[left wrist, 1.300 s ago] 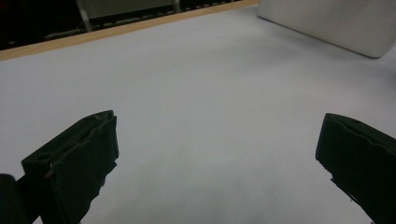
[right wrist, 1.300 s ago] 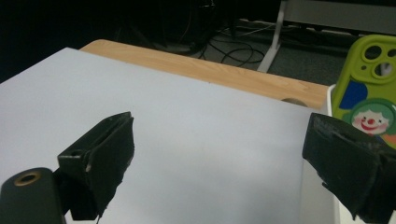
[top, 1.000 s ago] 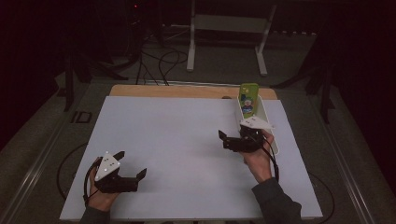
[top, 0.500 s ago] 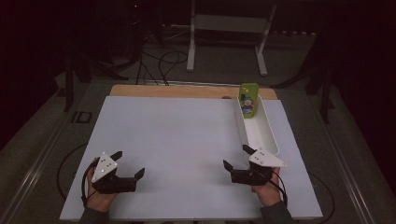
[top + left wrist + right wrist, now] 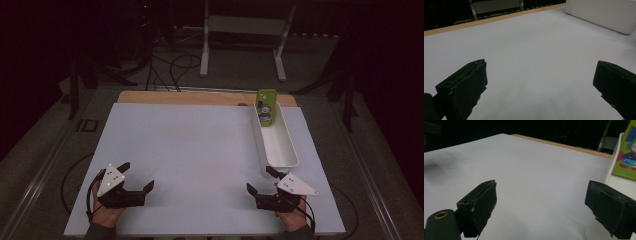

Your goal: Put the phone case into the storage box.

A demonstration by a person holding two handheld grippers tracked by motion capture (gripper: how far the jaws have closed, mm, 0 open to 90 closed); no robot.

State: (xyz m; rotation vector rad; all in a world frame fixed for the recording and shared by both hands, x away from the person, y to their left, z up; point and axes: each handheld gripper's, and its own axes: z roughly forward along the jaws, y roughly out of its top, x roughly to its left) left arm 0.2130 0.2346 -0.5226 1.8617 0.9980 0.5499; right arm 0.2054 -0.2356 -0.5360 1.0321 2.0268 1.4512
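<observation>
the right gripper (image 5: 263, 181) has drawn back from the long white plastic tray (image 5: 287, 155) to the bench's near edge; both it and the left gripper (image 5: 136, 176) rest released, empty; the green cartoon-printed box (image 5: 266, 107) stands in the tray's far end; seemingly a finished placement, next move needs no grasp.

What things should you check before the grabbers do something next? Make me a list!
1. Left gripper open with nothing between its jaws: ok.
2. Right gripper open with nothing between its jaws: ok.
3. Green box standing at the far end of the white tray: ok.
4. White mat bare between the two grippers: ok.
5. Right gripper apart from the tray's near end: cannot tell, they look very close.
</observation>
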